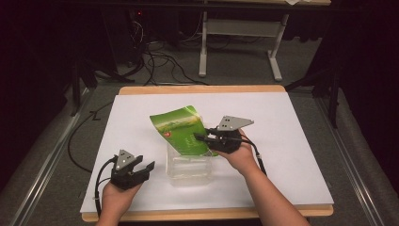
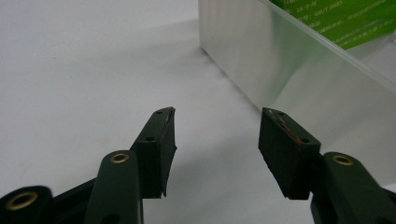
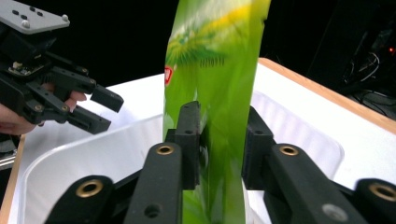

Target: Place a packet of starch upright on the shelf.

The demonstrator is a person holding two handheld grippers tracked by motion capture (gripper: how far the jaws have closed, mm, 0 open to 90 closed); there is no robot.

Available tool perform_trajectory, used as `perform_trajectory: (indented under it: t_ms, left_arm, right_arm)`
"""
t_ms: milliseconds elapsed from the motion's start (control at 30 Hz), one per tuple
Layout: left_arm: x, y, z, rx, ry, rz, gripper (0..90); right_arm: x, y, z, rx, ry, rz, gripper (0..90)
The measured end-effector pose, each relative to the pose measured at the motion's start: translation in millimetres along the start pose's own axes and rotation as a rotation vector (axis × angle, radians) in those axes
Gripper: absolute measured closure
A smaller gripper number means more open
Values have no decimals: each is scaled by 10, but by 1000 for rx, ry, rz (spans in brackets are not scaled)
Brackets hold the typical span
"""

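A green snack bag (image 1: pixel 181 129) stands tilted with its lower end inside a clear plastic bin (image 1: pixel 188 167) in the middle of the white table. My right gripper (image 1: pixel 203 137) is shut on the bag's right edge; in the right gripper view the bag (image 3: pixel 215 84) rises between the two jaws of my right gripper (image 3: pixel 223 144), above the bin (image 3: pixel 70 158). Left of the bin, my left gripper (image 1: pixel 143 165) rests low over the table, open, holding nothing. In the left gripper view its fingertips (image 2: pixel 217 133) point at the bin's wall (image 2: pixel 252 56).
The white board (image 1: pixel 291 141) lies on a wooden tabletop (image 1: pixel 202 89). Beyond the table's far edge are cables (image 1: pixel 160 61) on the floor and a white desk frame (image 1: pixel 240 33). The left gripper (image 3: pixel 56 93) also appears in the right gripper view.
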State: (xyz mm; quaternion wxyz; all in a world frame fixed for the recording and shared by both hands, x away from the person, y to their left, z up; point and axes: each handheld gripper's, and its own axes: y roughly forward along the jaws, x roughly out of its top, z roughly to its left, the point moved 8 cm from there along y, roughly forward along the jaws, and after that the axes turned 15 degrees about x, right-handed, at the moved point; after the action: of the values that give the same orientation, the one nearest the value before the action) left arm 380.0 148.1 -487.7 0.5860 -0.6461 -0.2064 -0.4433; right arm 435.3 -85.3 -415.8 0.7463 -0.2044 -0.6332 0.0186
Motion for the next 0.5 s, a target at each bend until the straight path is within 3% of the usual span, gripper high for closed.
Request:
perform_trajectory:
  t_ms: [200,367,500]
  left_arm:
    - [3,6,-19,-1,3,1,466]
    - [3,3,-22,-1,3,-1,465]
    - [-3,5,2,0,-4,1,465]
  right_arm:
    - [-117,-27,-21,-20,36,13,649]
    - [-8,119,-42,-10,36,29,588]
    - [126,241,-53,-9,23,43,609]
